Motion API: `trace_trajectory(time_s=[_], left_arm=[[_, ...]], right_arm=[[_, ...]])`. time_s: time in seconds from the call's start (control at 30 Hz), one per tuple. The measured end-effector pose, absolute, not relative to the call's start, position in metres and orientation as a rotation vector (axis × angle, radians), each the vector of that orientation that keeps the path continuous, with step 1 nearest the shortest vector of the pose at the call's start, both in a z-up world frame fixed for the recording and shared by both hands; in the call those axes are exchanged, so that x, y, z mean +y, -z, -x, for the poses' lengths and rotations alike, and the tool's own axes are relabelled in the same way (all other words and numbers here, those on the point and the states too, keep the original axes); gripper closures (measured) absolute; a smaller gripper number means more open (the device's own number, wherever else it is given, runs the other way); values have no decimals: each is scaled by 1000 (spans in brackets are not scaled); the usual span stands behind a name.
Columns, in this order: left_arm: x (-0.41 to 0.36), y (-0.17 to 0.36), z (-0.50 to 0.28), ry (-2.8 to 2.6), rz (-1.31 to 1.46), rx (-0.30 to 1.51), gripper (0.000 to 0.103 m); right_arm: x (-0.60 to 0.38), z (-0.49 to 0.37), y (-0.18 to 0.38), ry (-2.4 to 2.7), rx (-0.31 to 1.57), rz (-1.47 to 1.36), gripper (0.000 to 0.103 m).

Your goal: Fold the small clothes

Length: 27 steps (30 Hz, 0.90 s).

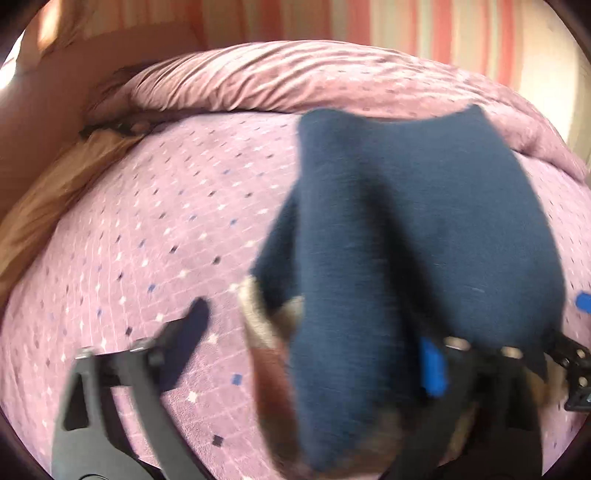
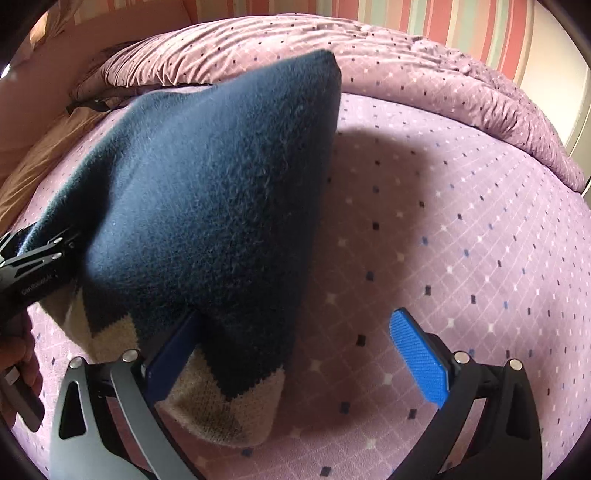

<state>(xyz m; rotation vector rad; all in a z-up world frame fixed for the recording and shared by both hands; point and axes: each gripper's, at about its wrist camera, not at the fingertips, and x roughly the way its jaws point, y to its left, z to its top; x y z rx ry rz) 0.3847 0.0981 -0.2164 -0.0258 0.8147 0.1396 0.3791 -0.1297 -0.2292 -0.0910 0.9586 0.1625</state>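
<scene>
The navy knitted garment (image 2: 207, 192), with a cream zigzag band at its hem, sits humped over the pink patterned bedspread (image 2: 461, 229), one corner peaked up toward the pillow end and the banded hem touching the bed near the camera; it looks part-way through a fold, draped and not yet flat. In the left wrist view the same navy cloth (image 1: 406, 229) hangs blurred across the frame, its cream edge low in the middle.

The right gripper (image 2: 295, 354) stands wide open; its left blue pad lies against or just under the hem and its right pad is clear of the cloth over bare bedspread, so nothing is pinched. The left gripper (image 1: 314, 332) is also spread wide, one dark finger out over the bed and the other hidden behind the cloth, which drapes between them without being clamped; my reading is that the fold has been let go so the fabric can settle.

In the right wrist view the left gripper's black frame shows at the far left edge, beside a hand (image 2: 18, 362); beyond lie a rumpled duvet (image 2: 424, 74) and striped curtains (image 2: 461, 26).
</scene>
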Motion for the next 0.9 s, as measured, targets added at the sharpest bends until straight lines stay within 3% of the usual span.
trace_trajectory(time_s=[0.2,0.53,0.9], left_arm=[[90,213,-381,-141,-40,773,3],[91,183,-366,-100,-64,704,3],[103,215,-387,-59,-52,799,3]], right_arm=[[-124,-377,233,-158,934,141,2],[-128,-416,155,-123,824,46,2],[-108,-474,190,-65,995,110,2]])
